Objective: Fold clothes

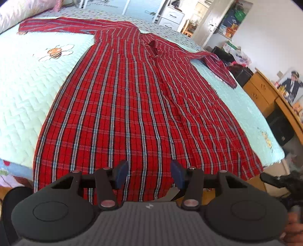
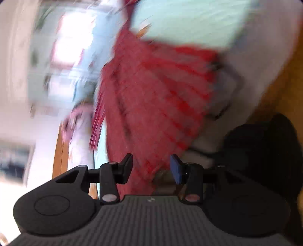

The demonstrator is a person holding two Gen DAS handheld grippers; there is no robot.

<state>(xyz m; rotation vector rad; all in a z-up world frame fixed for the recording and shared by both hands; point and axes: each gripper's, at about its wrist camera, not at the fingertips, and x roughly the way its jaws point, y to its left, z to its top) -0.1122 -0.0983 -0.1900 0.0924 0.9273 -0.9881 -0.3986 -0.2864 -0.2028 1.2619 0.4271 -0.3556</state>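
Note:
A long red plaid dress (image 1: 132, 94) lies spread flat on the pale quilted bed (image 1: 28, 85), with both sleeves stretched out at the far end and the hem hanging over the near edge. My left gripper (image 1: 149, 175) hovers over the hem, its jaws apart and nothing pinched between the blue pads (image 1: 177, 175). The right wrist view is badly blurred. There my right gripper (image 2: 151, 168) has its jaws apart, and the red dress (image 2: 151, 94) shows through the gap, not pressed by either pad.
A pillow (image 1: 19, 13) lies at the far left of the bed. White drawers (image 1: 172, 17) stand behind it, and a wooden desk (image 1: 265, 89) with clutter runs along the right side. The bed's right edge (image 1: 274, 151) drops to a wooden floor.

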